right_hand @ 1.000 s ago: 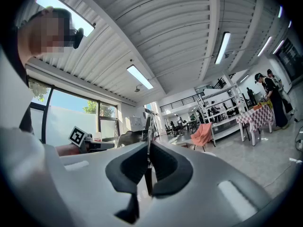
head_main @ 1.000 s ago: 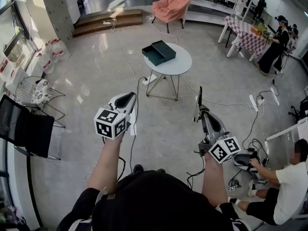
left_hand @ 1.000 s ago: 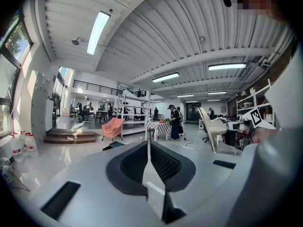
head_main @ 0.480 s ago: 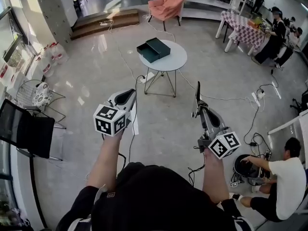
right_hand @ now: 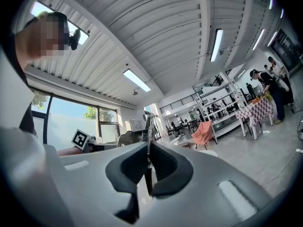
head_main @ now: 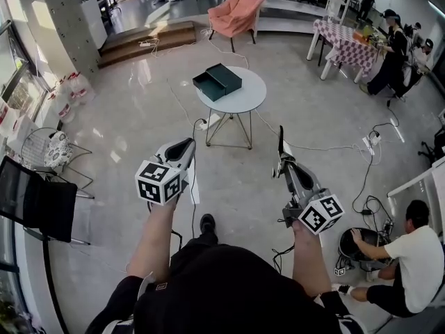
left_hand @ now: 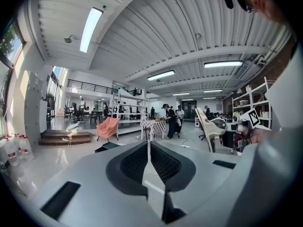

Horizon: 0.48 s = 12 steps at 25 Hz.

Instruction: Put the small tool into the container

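Small tool [head_main: 281,142]: thin, pinched upright in right gripper [head_main: 283,167], jaws closed on it. Left gripper [head_main: 185,145] closed, empty. Container [head_main: 217,81] sits open on round table [head_main: 245,100], well apart. Risk: the slim tool may slip or twist during the carry.

The shells of my left gripper [left_hand: 148,144] and right gripper [right_hand: 148,146] are smooth, matt, pale-grey plastic. Their pads are black, and those on the left are finely ribbed. The small tool [head_main: 281,143] pinched in my right one looks dark and thin, with a metallic glint along its edge. The floor [head_main: 139,110] is polished and glossy. The container [head_main: 217,81] is matt dark teal, and the armchair [head_main: 236,14] is pink cloth.
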Available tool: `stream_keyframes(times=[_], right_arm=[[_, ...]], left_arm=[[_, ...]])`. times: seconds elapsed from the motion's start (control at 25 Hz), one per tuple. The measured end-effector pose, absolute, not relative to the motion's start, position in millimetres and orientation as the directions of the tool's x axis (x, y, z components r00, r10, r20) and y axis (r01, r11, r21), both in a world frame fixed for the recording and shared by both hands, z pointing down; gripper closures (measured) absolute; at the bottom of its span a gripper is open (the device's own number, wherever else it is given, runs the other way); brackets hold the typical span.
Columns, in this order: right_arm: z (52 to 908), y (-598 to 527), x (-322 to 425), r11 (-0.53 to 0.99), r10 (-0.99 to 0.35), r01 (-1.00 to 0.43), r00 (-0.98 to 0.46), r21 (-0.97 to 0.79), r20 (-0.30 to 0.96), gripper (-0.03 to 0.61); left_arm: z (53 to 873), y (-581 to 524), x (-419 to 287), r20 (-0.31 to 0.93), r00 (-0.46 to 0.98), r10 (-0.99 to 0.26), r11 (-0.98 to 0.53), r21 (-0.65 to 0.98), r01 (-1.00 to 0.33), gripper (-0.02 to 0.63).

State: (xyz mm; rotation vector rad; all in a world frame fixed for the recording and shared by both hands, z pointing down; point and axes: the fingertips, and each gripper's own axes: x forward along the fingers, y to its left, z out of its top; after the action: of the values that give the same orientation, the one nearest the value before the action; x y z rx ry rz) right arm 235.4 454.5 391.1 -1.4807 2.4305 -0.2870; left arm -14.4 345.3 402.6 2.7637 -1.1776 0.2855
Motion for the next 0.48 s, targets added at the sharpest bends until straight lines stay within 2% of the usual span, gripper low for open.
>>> stream_keyframes(times=[0.48], right_arm=[[406.7, 297.9, 192.0, 0.437, -0.894, -0.845, -0.446, -0.309, -0.043, 0.568]], left_arm=[[440.6, 193.1, -47.0, 0.246, 0.690, -0.681, -0.691, 0.098, -0.716, 0.589]])
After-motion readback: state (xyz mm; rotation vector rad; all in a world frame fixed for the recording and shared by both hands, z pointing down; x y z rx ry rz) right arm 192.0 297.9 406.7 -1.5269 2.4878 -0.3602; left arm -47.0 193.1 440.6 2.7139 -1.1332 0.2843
